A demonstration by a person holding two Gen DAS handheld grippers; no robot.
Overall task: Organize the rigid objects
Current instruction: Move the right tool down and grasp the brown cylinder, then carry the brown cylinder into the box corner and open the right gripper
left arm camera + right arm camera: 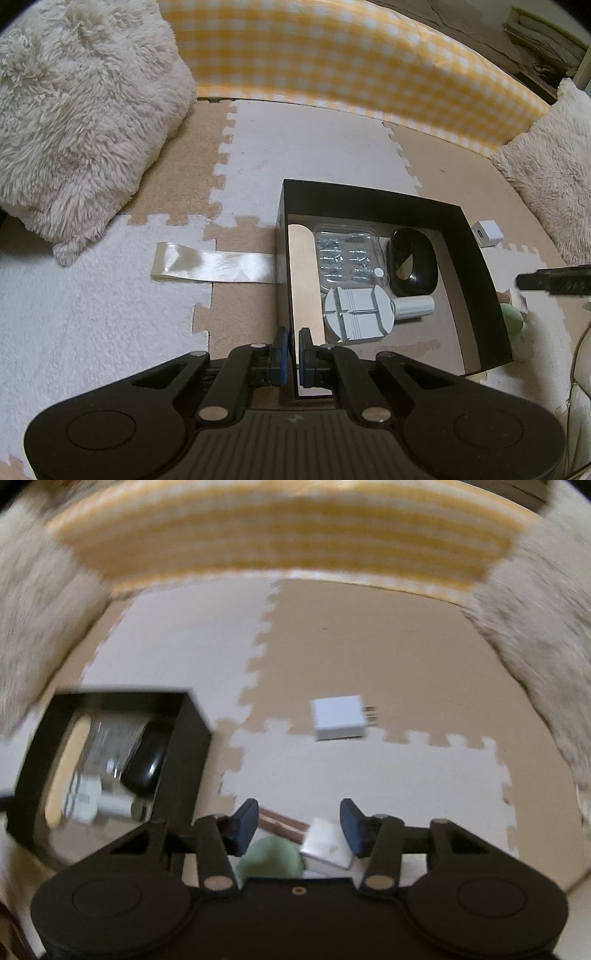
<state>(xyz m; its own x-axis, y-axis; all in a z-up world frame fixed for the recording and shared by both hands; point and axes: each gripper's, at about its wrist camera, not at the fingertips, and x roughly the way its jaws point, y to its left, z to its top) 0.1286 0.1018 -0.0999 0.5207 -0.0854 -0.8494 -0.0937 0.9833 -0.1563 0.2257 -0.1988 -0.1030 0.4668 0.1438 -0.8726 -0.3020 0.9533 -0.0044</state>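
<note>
My left gripper (291, 341) pinched on black cardboard box (480, 258) wall. My right gripper (299, 825) half-open over small silvery-white cube (327, 843), untouched (beside pale green ball (271, 856)); rigid, light, slick — grip flat sides.

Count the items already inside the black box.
4: a wooden strip along the left wall of the box, a clear screw case beside it, a black oval case on the right, a grey round tool nearest the camera. Anything underneath is hidden.
</note>
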